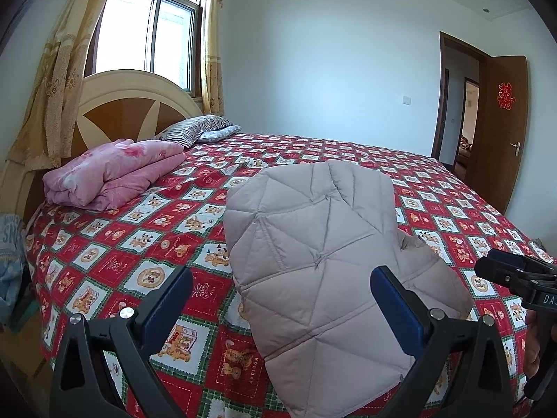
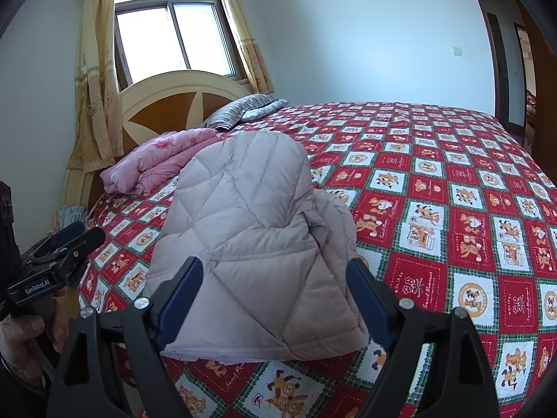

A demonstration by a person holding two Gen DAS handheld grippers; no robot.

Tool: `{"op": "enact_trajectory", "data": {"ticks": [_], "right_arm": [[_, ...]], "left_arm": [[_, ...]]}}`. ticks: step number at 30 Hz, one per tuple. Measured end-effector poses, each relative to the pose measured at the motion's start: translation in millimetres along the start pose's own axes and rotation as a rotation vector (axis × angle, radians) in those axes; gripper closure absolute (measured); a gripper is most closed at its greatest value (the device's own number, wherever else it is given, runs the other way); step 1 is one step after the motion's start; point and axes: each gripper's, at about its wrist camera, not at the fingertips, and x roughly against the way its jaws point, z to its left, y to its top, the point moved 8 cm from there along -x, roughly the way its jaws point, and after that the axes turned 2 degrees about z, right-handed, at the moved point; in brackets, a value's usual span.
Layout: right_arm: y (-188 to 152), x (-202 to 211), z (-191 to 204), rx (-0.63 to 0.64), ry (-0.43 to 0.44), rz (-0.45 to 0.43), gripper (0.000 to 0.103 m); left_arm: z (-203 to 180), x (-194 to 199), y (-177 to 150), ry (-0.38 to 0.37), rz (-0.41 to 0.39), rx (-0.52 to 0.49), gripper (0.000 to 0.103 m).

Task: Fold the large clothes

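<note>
A beige quilted down jacket (image 1: pixel 323 261) (image 2: pixel 254 244) lies folded into a compact bundle on the red cartoon-print bedspread (image 1: pixel 115 261) (image 2: pixel 435 244), close to the near edge of the bed. My left gripper (image 1: pixel 282 275) stands open; its blue pads (image 1: pixel 170 303) are spread wide in front of the jacket's left part and pinch nothing. My right gripper (image 2: pixel 275 263) is also open, its pads (image 2: pixel 369 296) either side of the jacket's near end and off the fabric. Each gripper shows at the edge of the other's view: the right gripper (image 1: pixel 515 275), the left gripper (image 2: pixel 59 254) held by a hand (image 2: pixel 24 334).
A folded pink quilt (image 1: pixel 111 174) (image 2: pixel 163 163) and a striped pillow (image 1: pixel 195 129) (image 2: pixel 240 109) lie by the wooden headboard (image 1: pixel 122 104). Behind are a window with yellow curtains (image 1: pixel 55 80). A brown door (image 1: pixel 501 129) stands ajar on the far right.
</note>
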Motion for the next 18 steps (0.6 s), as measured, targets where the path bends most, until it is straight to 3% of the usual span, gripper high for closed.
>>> {"op": "enact_trajectory", "data": {"ticks": [5, 11, 18], "right_arm": [[-1, 0, 2, 0.007, 0.005, 0.007, 0.016], [-1, 0, 5, 0.016, 0.010, 0.009, 0.016], [-8, -1, 10, 0.030, 0.019, 0.023, 0.016]], "left_arm": [[3, -1, 0, 0.006, -0.004, 0.015, 0.001], [-1, 11, 10, 0.041, -0.078, -0.015, 0.001], [-2, 8, 7, 0.028, -0.068, 0.000, 0.001]]}}
